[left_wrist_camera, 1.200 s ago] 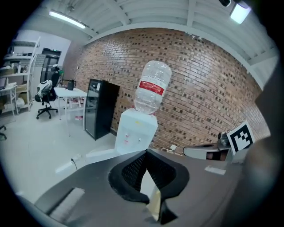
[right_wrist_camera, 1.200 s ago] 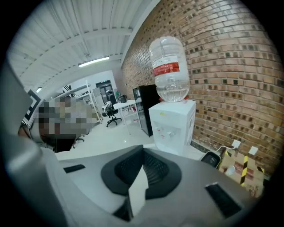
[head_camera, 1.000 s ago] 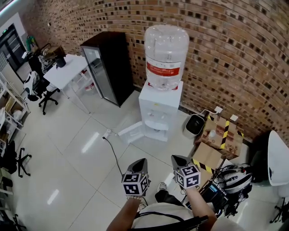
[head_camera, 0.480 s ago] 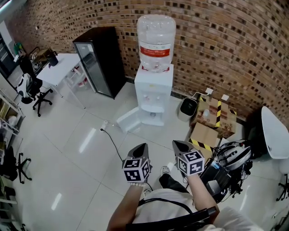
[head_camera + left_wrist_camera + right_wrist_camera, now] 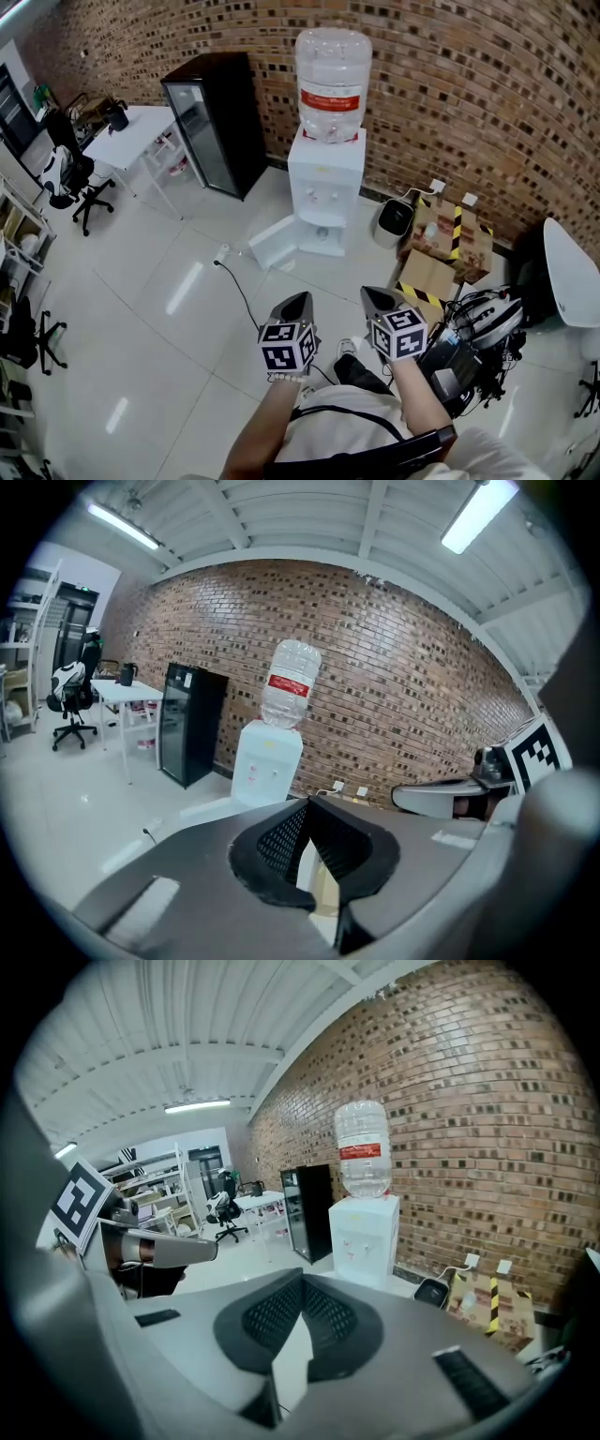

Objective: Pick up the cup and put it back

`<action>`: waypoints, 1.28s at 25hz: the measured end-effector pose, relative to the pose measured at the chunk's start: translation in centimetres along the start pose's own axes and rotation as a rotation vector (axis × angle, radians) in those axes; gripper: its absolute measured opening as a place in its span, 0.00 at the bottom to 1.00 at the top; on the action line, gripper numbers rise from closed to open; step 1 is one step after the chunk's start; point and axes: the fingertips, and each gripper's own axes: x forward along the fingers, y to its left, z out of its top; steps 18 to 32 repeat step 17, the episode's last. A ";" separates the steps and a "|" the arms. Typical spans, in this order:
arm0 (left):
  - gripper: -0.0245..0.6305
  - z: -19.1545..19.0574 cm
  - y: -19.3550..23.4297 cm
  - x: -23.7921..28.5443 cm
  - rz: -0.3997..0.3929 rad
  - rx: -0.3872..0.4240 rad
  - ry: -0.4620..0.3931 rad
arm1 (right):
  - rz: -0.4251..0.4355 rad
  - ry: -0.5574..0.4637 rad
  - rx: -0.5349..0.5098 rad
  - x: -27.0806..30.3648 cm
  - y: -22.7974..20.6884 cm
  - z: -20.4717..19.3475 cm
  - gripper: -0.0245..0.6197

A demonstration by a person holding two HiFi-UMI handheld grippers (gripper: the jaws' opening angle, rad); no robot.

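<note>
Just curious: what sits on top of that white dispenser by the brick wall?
A big clear water bottle with a red label stands upside down on the dispenser. Its mouth is hidden inside the top.

I stand in an office that also serves as a workshop: a bare brick wall [image 5: 469,94], a shiny tiled floor [image 5: 141,309], a water dispenser [image 5: 325,187], a black fridge [image 5: 211,122], a white tabletop [image 5: 131,141] with an office chair [image 5: 70,178], storage shelves [image 5: 19,225] and cardboard boxes [image 5: 450,244].
</note>
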 end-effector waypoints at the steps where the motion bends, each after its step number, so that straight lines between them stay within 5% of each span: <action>1: 0.04 0.0 -0.1 0.0 0.000 -0.001 -0.001 | 0.001 0.000 -0.001 -0.1 0.0 0.0 0.05; 32: 0.04 0.3 -0.5 0.9 -0.005 -0.016 -0.006 | 0.026 0.009 -0.024 0.7 -0.2 0.5 0.05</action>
